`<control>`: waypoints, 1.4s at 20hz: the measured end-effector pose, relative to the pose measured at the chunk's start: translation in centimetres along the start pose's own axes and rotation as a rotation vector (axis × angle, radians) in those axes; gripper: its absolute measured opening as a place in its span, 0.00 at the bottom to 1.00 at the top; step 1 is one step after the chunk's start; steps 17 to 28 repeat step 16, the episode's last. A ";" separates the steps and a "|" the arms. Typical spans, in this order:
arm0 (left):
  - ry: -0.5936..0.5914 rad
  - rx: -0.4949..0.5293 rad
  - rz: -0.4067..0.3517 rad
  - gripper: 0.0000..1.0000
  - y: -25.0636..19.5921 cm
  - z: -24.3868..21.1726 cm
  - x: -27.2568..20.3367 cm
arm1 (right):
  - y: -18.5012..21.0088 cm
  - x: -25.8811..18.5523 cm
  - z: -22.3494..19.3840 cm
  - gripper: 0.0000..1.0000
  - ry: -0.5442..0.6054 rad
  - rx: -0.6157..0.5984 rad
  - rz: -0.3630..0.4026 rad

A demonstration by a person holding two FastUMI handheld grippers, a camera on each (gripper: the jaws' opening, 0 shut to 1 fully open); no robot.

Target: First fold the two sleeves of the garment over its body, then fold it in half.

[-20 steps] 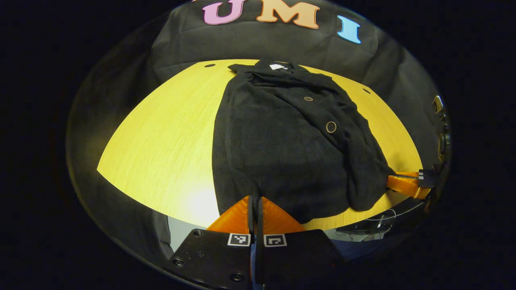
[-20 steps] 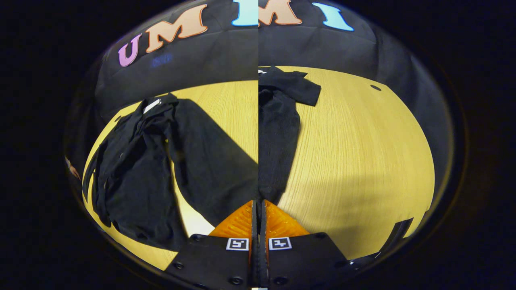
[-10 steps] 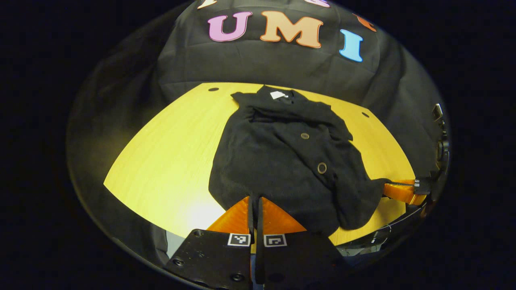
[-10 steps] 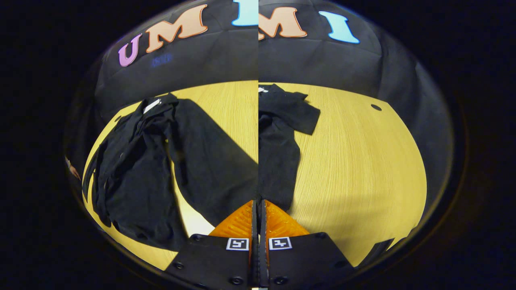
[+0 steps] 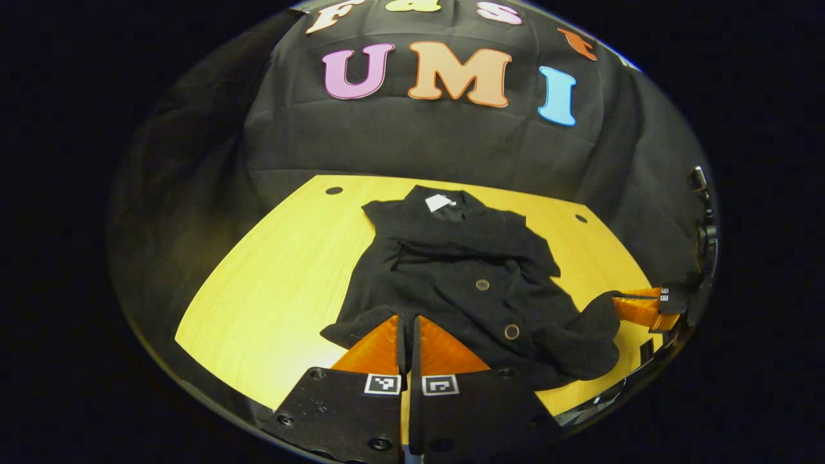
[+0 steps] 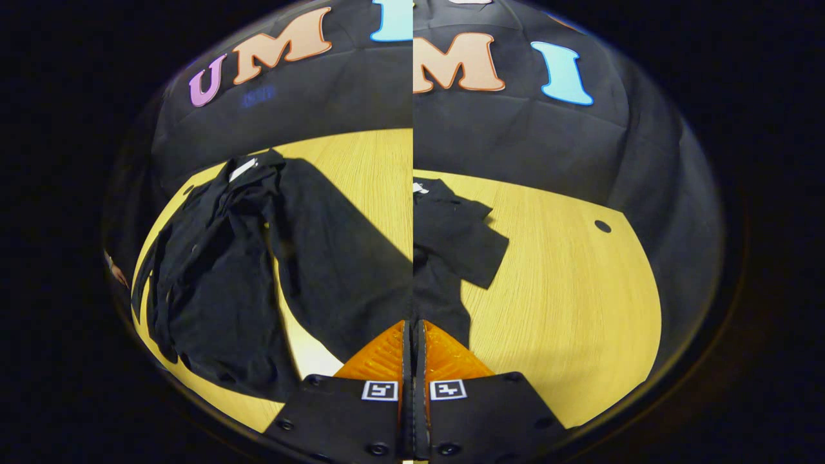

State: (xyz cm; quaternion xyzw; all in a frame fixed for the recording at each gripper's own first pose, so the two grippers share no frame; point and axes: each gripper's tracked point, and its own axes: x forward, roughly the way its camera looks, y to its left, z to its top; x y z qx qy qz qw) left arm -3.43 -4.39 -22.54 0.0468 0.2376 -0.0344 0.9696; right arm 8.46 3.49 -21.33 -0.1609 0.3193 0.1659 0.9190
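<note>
A black button-front garment [image 5: 451,270] lies on the yellow table [image 5: 277,277], its collar and white label [image 5: 439,202] at the far end. My left gripper [image 5: 407,319] is shut on the near left corner of the hem, which is lifted off the table. Off to the right, my right gripper [image 5: 635,308] pinches the other hem corner, also raised. In the right gripper view the garment [image 6: 451,251] runs up from my shut right gripper [image 6: 412,325], with a short sleeve [image 6: 480,254] lying out to the side. The two halves of that view do not line up.
The table [image 6: 567,303] has bare wood on both sides of the garment and small dark holes [image 5: 334,190] [image 6: 602,226] near its far corners. Black cloth walls close the booth behind the table.
Both grippers have risen and carried the hem up off the table; the garment looks shorter and bunched at the near end. The left half of the right gripper view has stayed the same.
</note>
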 end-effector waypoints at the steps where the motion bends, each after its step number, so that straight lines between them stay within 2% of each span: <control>1: -0.014 0.006 -0.007 0.00 0.1 0.9 0.5 | -0.4 0.4 0.8 0.04 -0.006 0.009 -0.016; 7: -0.041 0.092 -0.054 0.00 1.1 5.7 4.9 | -3.0 2.6 7.0 0.04 -0.060 0.076 -0.124; 14: -0.102 0.134 -0.129 0.00 1.1 11.9 11.0 | -4.2 6.7 13.2 0.04 -0.100 0.072 -0.221; 16: -0.107 0.170 -0.121 0.00 1.7 13.1 12.8 | -4.9 7.9 14.9 0.04 -0.109 0.065 -0.255; 28: -0.107 0.170 -0.121 0.00 1.7 13.1 12.8 | -4.9 7.9 14.9 0.04 -0.109 0.065 -0.255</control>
